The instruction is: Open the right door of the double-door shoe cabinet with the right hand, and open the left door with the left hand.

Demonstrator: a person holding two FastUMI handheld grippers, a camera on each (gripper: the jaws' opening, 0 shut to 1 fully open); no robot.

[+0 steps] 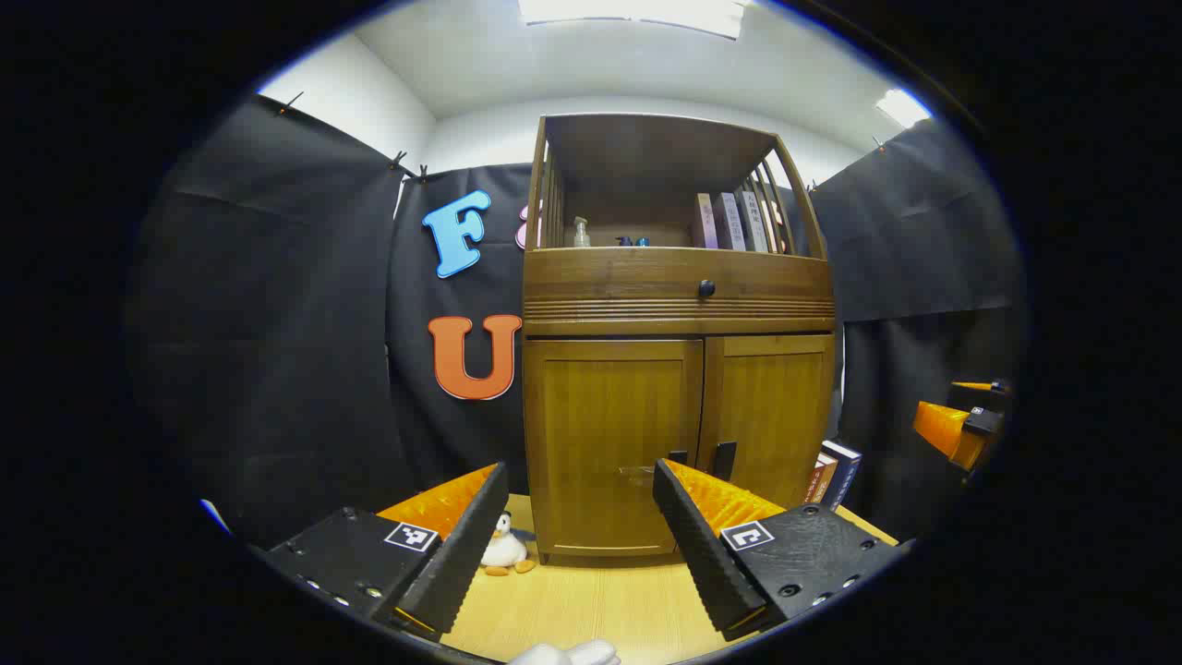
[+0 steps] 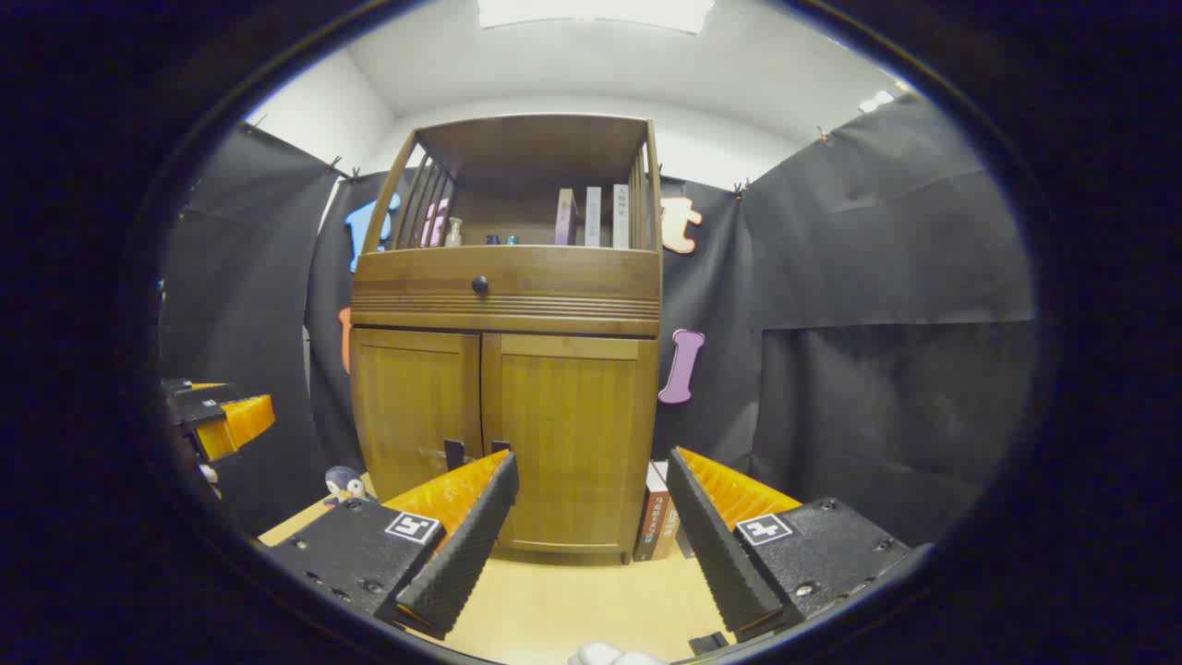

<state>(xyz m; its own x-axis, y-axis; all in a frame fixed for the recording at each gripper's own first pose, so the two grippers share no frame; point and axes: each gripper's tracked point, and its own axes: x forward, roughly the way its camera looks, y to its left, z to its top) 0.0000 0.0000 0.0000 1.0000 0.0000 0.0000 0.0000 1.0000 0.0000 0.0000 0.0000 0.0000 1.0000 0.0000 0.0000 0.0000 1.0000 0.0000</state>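
Left gripper (image 1: 580, 517) hovering wide open at bottom centre of left gripper view, holding nothing, pointing at left door (image 1: 609, 434) of shoe cabinet (image 1: 679, 314), well short of it. Right gripper (image 2: 591, 503) likewise gaping wide and empty at bottom centre of right gripper view, facing right door (image 2: 568, 439). Both doors sitting shut, dark handles (image 1: 723, 459) meeting at centre seam, low in frame. Toy penguin (image 1: 504, 545) standing on wooden floor (image 1: 591, 600) just beside cabinet's lower left corner; books (image 2: 657, 522) leaning beside its lower right. Approach step judged in hand, no door touched yet. Next: reaching right gripper forward onto right door's handle (image 2: 500, 446), closing on it, pulling outward.
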